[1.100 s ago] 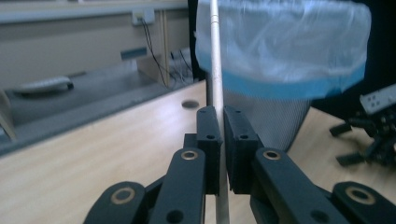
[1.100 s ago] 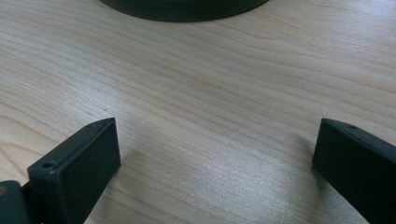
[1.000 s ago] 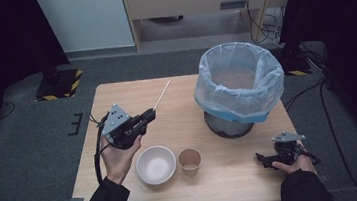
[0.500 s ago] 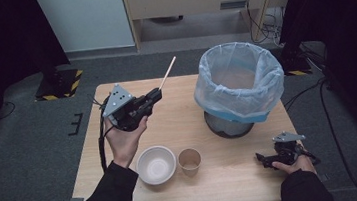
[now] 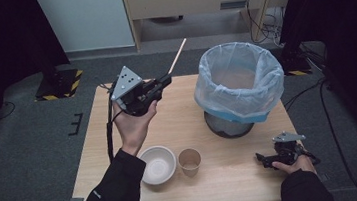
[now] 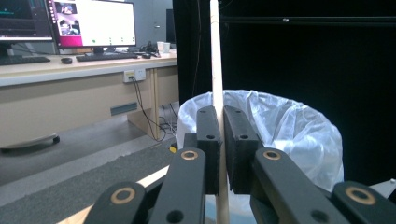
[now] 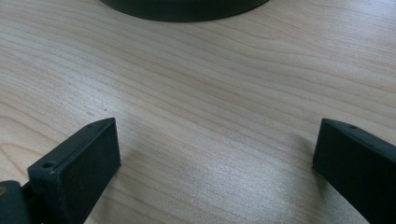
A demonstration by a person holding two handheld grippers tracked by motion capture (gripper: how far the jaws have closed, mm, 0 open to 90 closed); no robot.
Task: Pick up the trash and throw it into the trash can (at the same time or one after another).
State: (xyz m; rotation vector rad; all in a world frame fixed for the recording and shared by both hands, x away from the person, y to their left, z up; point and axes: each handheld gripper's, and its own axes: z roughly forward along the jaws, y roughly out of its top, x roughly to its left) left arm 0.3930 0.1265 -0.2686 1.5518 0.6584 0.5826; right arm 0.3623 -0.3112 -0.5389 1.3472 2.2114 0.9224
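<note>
Chopstick [image 5: 178,56] in left gripper [image 5: 164,79], bin [image 5: 239,81] just beside.

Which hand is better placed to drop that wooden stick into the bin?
Left. The left hand-held gripper is shut on the wooden stick, raised beside the bin. The right hand-held gripper rests open on the table.

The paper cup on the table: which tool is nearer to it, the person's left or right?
Right. The right tool rests on the table beside the paper cup, open. The left tool is raised farther back, shut on a wooden stick.
</note>
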